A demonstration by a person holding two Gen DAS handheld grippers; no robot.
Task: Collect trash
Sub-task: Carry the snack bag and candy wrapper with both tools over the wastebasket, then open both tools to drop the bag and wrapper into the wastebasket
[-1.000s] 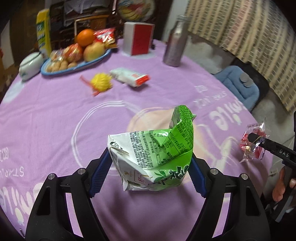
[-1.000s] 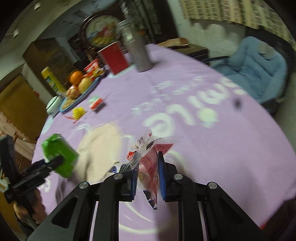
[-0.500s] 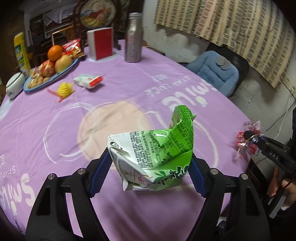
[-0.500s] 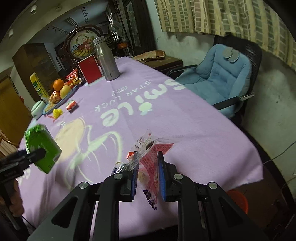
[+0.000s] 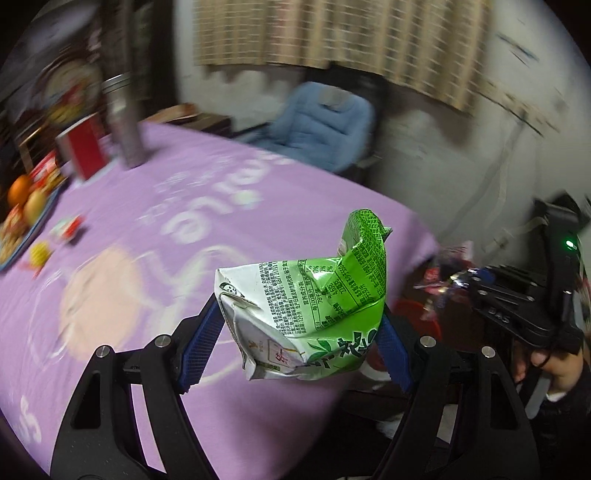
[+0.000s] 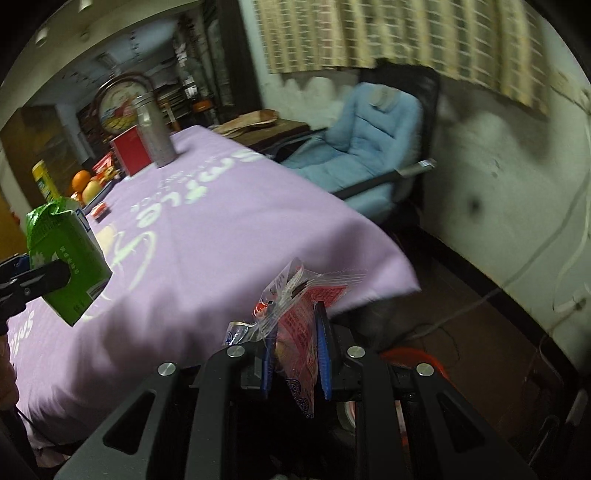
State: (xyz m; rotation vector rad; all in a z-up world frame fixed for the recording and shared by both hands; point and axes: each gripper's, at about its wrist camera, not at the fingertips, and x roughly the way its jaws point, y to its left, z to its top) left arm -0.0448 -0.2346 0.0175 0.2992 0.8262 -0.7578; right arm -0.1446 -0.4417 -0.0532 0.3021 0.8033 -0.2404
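left gripper (image 5: pixel 299 339) clamped wide on a crushed green and white carton (image 5: pixel 310 306), blue pads (image 5: pixel 201 345) pressing on both sides, carton sticking up and forward out of the jaws with its torn green top bent over. right gripper (image 6: pixel 295 354) nearly closed, pinching a crinkly red and clear wrapper (image 6: pixel 299 306) that fans out above and ahead of the jaws, bottom tip hanging down between them. both bits of trash held up in the air, off the purple tablecloth (image 6: pixel 221 229), at about the table's near edge. ahead of the left jaws and off to the left, pretty blurry: metal bottle (image 5: pixel 125 125), red box (image 5: pixel 83 151) beside it, fruit plate (image 5: pixel 26 206) at the far left, a small yellow thing (image 5: pixel 38 253) and a small red and white packet (image 5: pixel 66 229) lying on the cloth. to the right of the left jaws, the other gripper seen from the side, with a hand (image 5: pixel 554 365) on its handle. from the right wrist, carton showing up at the far left, gripped by a black finger. straight below and just past the right jaws, a red bin (image 6: pixel 410 360) on the dark floor, only the rim visible. blue padded chair (image 6: pixel 365 147) further ahead on the right, by the wall under a checked curtain (image 6: pixel 369 33). lots of motion blur in the left view, so can't read small stuff on the table.
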